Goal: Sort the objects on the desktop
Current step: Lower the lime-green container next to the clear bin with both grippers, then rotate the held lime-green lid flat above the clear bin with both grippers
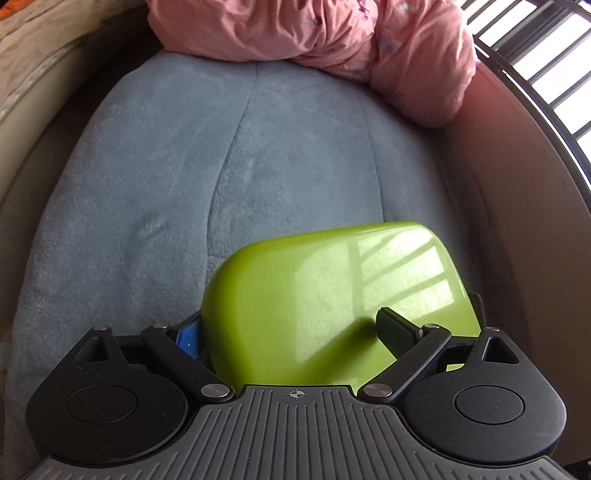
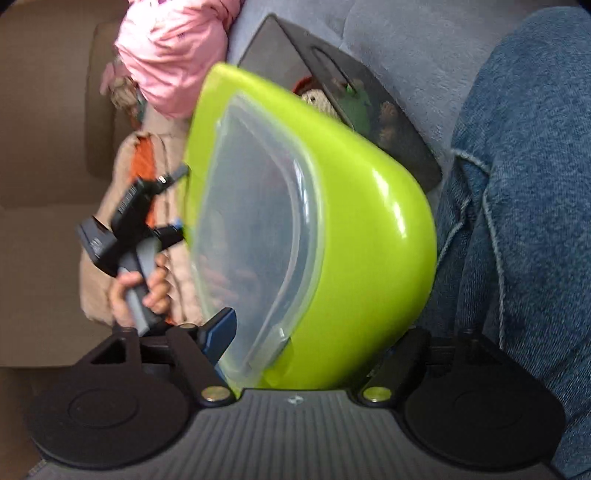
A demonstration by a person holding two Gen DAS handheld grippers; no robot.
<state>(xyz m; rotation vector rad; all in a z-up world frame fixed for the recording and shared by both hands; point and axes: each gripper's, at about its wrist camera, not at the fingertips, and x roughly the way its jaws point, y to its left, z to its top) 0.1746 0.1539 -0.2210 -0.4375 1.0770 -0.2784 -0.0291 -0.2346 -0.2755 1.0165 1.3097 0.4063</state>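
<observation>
A lime-green plastic box [image 1: 314,288] with a translucent lid [image 2: 255,206] is held up on its side between both grippers. In the left wrist view my left gripper [image 1: 291,334] is shut on one edge of the box, a blue pad [image 1: 186,338] on one face and a black finger [image 1: 397,332] on the other. My right gripper [image 2: 306,343] is shut on the opposite edge, its blue pad [image 2: 218,332] against the lid and its other finger hidden behind the green shell. The right wrist view also shows the left gripper [image 2: 179,201], held by a hand [image 2: 147,291].
A grey-blue plush blanket [image 1: 166,166] lies below. A pink cloth bundle [image 1: 314,33] sits at its far end. A dark bin [image 2: 288,48] with soft toys stands behind the box. A leg in jeans [image 2: 528,184] is at the right. Window bars [image 1: 554,66] are far right.
</observation>
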